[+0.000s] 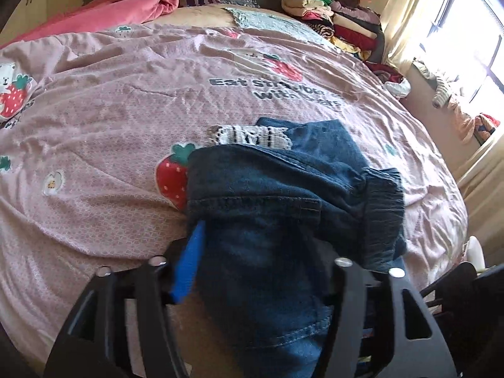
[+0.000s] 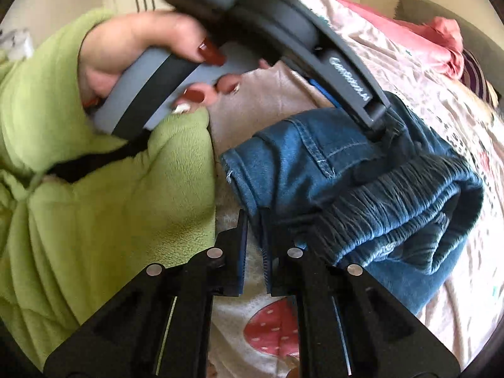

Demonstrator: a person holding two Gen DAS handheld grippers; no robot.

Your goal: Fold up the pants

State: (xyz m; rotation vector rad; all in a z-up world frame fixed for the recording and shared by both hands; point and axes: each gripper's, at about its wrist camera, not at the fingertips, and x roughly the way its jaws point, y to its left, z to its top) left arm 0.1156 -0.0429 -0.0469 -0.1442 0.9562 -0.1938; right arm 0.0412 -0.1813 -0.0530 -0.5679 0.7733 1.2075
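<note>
Blue denim pants lie bunched on the pink strawberry bedspread; the elastic waistband shows in the right wrist view. A striped knit cuff pokes out behind them. My left gripper has its jaws wide apart with the denim draped between and over them; one blue pad shows at the left. It also shows in the right wrist view, pressing into the pants. My right gripper sits at the pants' near edge, jaws a narrow gap apart, holding nothing.
A stack of folded clothes stands at the bed's far right corner. A pink blanket lies at the far left. A bright window with curtains is on the right. The person's green fleece sleeve fills the left of the right wrist view.
</note>
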